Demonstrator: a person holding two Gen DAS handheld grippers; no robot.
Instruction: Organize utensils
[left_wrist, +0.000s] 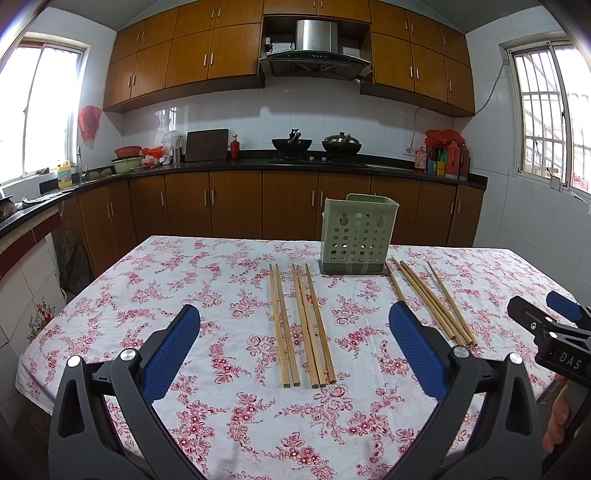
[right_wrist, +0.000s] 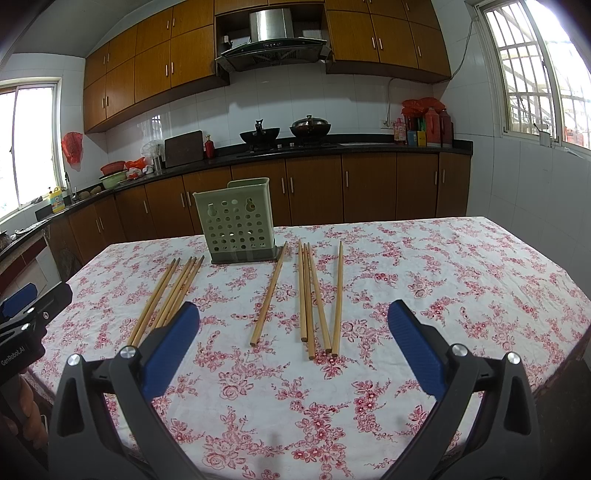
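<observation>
Wooden chopsticks lie on a floral tablecloth (left_wrist: 177, 266) in front of a green perforated utensil holder (left_wrist: 356, 236). In the left wrist view, one bundle of chopsticks (left_wrist: 310, 332) lies between my left gripper's (left_wrist: 294, 314) open fingers, below them on the cloth. A second bundle (left_wrist: 432, 301) lies to the right, near my right gripper (left_wrist: 546, 325). In the right wrist view, my right gripper (right_wrist: 294, 310) is open above several chopsticks (right_wrist: 308, 295) and a single chopstick (right_wrist: 269, 295). The other bundle (right_wrist: 173, 291) lies left, the holder (right_wrist: 236, 225) behind. Both grippers hold nothing.
The table's near edge runs just under both grippers. A hand (left_wrist: 557, 417) holds the right gripper's handle. The left gripper (right_wrist: 26, 306) shows at the left edge of the right wrist view. Brown kitchen cabinets (left_wrist: 236, 210) and a black counter stand beyond the table's far edge.
</observation>
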